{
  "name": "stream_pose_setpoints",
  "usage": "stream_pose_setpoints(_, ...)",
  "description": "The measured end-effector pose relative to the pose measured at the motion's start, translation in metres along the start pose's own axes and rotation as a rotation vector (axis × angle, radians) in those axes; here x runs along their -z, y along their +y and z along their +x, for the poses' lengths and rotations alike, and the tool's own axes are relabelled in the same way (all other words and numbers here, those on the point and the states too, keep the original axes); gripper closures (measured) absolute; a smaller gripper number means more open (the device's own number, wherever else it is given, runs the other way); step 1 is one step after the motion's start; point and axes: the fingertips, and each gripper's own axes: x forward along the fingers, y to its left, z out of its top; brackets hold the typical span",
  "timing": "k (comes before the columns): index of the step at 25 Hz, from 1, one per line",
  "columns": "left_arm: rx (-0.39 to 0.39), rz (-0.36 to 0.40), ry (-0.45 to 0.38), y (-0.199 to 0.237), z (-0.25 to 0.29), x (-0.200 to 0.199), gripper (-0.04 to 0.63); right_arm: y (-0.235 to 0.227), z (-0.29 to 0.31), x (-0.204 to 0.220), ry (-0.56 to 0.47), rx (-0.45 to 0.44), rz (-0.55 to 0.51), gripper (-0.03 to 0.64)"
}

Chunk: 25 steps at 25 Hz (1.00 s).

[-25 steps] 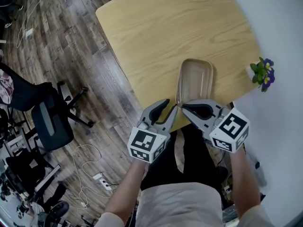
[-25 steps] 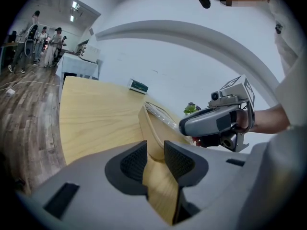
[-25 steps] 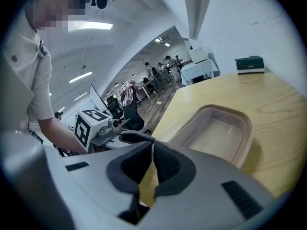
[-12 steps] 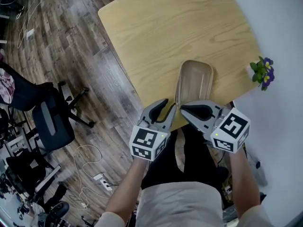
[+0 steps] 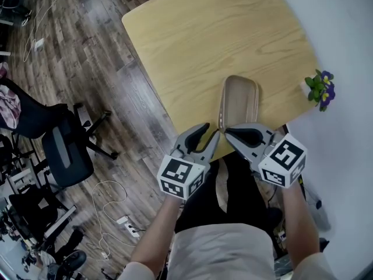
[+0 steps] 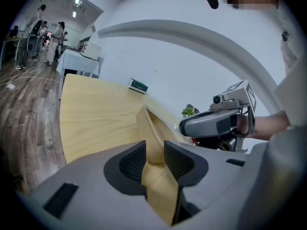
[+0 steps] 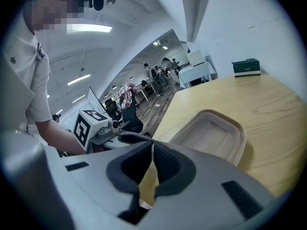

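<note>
The left tongs (image 5: 211,131) are clenched on the near end of a shallow tan tray (image 5: 239,98). In the left gripper view the tray's narrow end (image 6: 149,128) fills the slot between the two ribbed pads (image 6: 132,163) and rises tilted above the wood. The right tongs (image 5: 228,133) point leftward at the same near end, tip to tip with the left pair. In the right gripper view their pads (image 7: 165,166) are pressed almost together. Only a thin pale sliver shows in the crack, and I cannot tell whether that is the tray's rim. The tray lies at the near edge of the tabletop (image 5: 204,39), lengthwise away from the person and right of the tabletop's middle. From the right gripper view its hollow (image 7: 211,135) shows just right of the tongs. A small plant with purple flowers (image 5: 320,89) stands to the tray's right, well apart from it. A dark green box (image 7: 246,66) sits at the tabletop's far edge. An office chair (image 5: 64,150) stands on the wooden floor (image 5: 87,57) to the left.
</note>
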Motion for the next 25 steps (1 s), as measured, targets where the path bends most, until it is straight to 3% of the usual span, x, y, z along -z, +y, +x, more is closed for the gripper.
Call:
stream_pose_setpoints(9, 0.034, -0.081, -0.053, -0.010, -0.002, -0.009, 0.489, 0.000, -0.002, 0.002, -0.003, -0.009, -0.003, 0.597)
stream_pose_setpoints(25, -0.045, -0.065, 0.017, -0.001, 0.005, -0.001, 0.505, 0.013, -0.004, -0.003, 0.002, -0.030, -0.024, 0.597)
